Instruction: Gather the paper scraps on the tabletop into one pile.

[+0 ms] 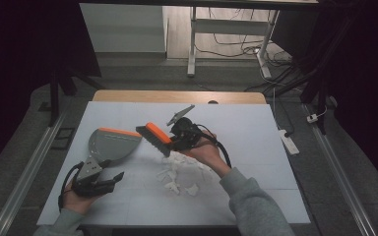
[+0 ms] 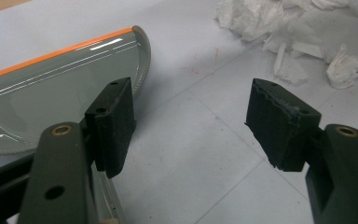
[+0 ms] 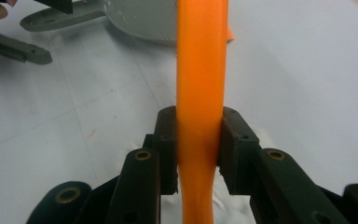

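The right gripper (image 3: 199,154) has its jaws closed tight on the orange handle of the brush (image 3: 200,84), pads pressed flat to either side of it, and in the high view the brush (image 1: 153,138) hangs tilted in the air above the middle of the table (image 1: 256,128), bristles pointing down and toward the dustpan. The left gripper (image 2: 191,126) has its jaws spread wide with nothing between them; one jaw stands just over the handle end of the dustpan (image 2: 51,88), though whether it touches is hard to tell. In the high view the left gripper (image 1: 106,181) sits near the front left corner of the table, right behind the dustpan (image 1: 112,143), whose orange-lipped mouth faces the far edge. The scraps of white paper (image 1: 179,173) lie scattered on the table between the two hands, toward the front edge, beneath and just in front of the brush. Judging from this, the sweeping is barely begun: the brush is in hand, but the dustpan is not gripped, the paper is loose, and none of it appears to lie in the pan.
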Available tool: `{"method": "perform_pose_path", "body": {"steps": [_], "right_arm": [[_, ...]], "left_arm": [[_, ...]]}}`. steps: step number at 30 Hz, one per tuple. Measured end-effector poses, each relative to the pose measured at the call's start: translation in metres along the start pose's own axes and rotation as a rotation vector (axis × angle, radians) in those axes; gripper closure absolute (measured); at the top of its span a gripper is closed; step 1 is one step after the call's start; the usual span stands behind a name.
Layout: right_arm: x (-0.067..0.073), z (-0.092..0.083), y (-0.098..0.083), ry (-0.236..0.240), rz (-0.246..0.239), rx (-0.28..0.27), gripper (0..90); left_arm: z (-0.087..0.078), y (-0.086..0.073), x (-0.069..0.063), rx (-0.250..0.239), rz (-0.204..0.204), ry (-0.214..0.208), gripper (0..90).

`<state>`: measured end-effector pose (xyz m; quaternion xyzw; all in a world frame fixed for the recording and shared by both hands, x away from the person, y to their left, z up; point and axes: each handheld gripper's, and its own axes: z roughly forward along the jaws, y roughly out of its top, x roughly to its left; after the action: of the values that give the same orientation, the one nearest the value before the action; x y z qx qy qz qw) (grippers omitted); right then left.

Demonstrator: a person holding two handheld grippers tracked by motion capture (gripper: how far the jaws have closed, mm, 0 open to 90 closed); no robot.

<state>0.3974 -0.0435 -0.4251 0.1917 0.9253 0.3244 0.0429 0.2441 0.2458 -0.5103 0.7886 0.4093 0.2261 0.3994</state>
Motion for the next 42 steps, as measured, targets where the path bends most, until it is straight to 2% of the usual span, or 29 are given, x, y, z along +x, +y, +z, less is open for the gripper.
{"method": "perform_pose_path", "body": {"steps": [2,3,6,9,10,11,13,16,18,20,23,28,31,34,38,42], "right_arm": [[0.001,0.014,-0.001,0.018,0.033,-0.013,70.5],[0.0,0.023,-0.002,0.031,0.073,-0.022,70.5],[-0.006,0.041,-0.005,0.034,0.14,-0.037,70.5],[-0.014,0.051,-0.01,0.017,0.17,-0.02,70.6],[-0.018,0.051,-0.013,-0.002,0.188,-0.022,70.6],[-0.026,0.048,-0.019,-0.016,0.237,-0.017,70.6],[-0.037,0.04,-0.03,-0.036,0.282,-0.006,70.6],[-0.045,0.024,-0.044,-0.067,0.312,0.002,70.6],[-0.046,0.015,-0.048,-0.083,0.311,-0.002,70.6],[-0.044,0.005,-0.048,-0.066,0.293,-0.036,70.6],[-0.034,-0.012,-0.041,-0.053,0.254,-0.097,70.6],[-0.017,-0.03,-0.03,-0.023,0.209,-0.145,70.6],[-0.006,-0.036,-0.028,0.006,0.179,-0.129,70.6],[0.004,-0.035,-0.032,0.041,0.154,-0.075,70.6],[0.016,-0.032,-0.039,0.024,0.109,-0.027,70.6],[0.022,-0.03,-0.042,0.041,0.09,-0.014,70.6]], "left_arm": [[0.0,0.0,0.0,0.001,0.002,0.001,32.9],[0.0,0.0,0.0,0.0,-0.002,0.001,32.9],[0.0,-0.001,0.001,0.001,-0.001,-0.001,32.9],[0.0,-0.001,0.001,-0.001,-0.003,-0.003,32.9],[0.0,-0.001,0.001,-0.002,-0.001,-0.003,32.9],[0.0,-0.001,0.0,-0.003,0.0,-0.004,33.0],[0.0,-0.001,0.0,-0.002,0.003,-0.006,33.1],[0.002,0.0,0.0,0.003,0.004,-0.008,33.1],[0.002,0.0,-0.001,0.004,0.006,-0.006,33.1],[0.002,0.0,-0.001,0.004,0.007,-0.004,33.1],[0.002,0.0,-0.001,0.004,0.003,-0.001,33.1],[0.001,-0.001,0.0,0.003,0.0,0.001,33.1],[0.001,-0.001,0.001,0.002,-0.003,0.001,33.1],[0.001,-0.001,0.001,0.004,-0.002,0.0,33.1],[0.001,-0.001,0.001,0.004,-0.002,0.0,33.1],[0.001,-0.001,0.001,0.008,-0.004,0.001,33.1]]}}
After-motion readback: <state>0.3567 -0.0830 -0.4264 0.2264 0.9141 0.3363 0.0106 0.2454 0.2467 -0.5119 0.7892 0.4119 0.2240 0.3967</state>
